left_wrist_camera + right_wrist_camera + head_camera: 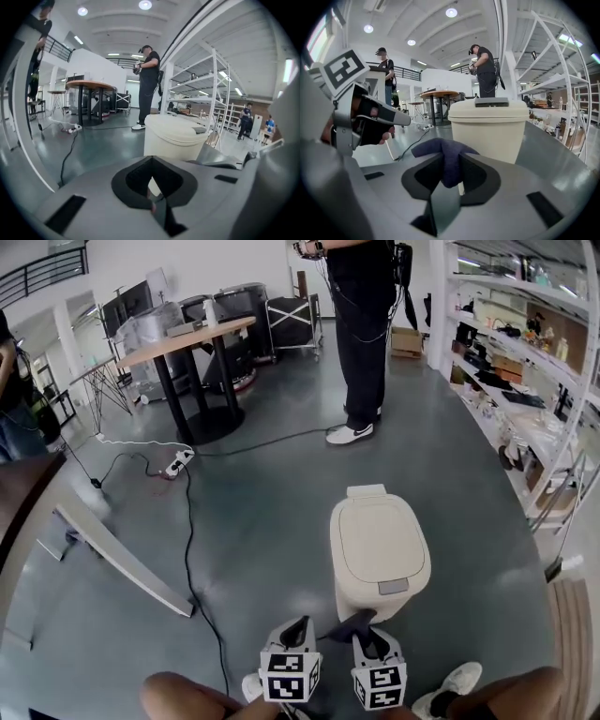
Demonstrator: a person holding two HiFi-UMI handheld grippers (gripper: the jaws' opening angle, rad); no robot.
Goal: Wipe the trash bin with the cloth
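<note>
Two tools hang low, just before the bin (380, 549), which stands shut on the floor. The right tool (367, 634) pinches the cloth (444, 157), ready to rub the bin's front. The left tool (298, 626) is clenched on nothing.

Cream trash bin (380, 549), cloth (349, 623) in right tongs (367, 637)
</note>
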